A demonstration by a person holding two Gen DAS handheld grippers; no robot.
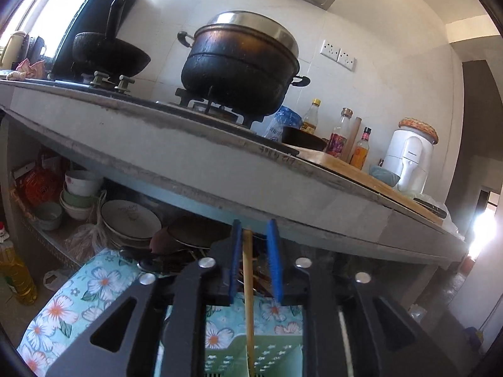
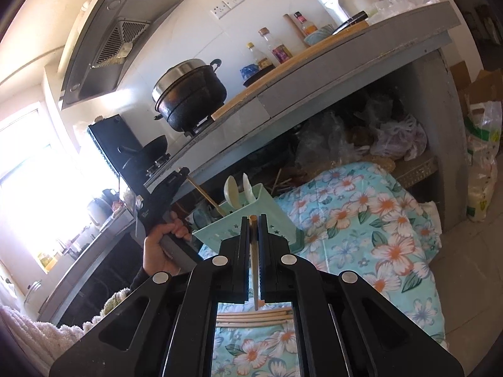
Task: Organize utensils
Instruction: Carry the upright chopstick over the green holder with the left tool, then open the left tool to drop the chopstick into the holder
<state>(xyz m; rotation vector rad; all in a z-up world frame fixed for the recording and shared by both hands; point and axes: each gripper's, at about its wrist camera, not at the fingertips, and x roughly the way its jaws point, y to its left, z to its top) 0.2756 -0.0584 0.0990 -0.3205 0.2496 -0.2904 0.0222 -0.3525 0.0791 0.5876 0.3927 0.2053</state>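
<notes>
Holder (image 2: 251, 220) on floral cloth (image 2: 361, 220), green, partly filled: two spoons (image 2: 239, 187) plus chopstick (image 2: 206, 196) standing in it. Left hand-held gripper (image 1: 254, 264) above holder, jaws part-open, that chopstick (image 1: 248, 282) loose between pads, seemingly just dropped in. Right hand-held gripper (image 2: 253, 251) near holder, clamped on another chopstick (image 2: 254, 267), not yet placed. More chopsticks (image 2: 254, 317) lying on cloth in front of holder. Judgement: roughly midway.
</notes>
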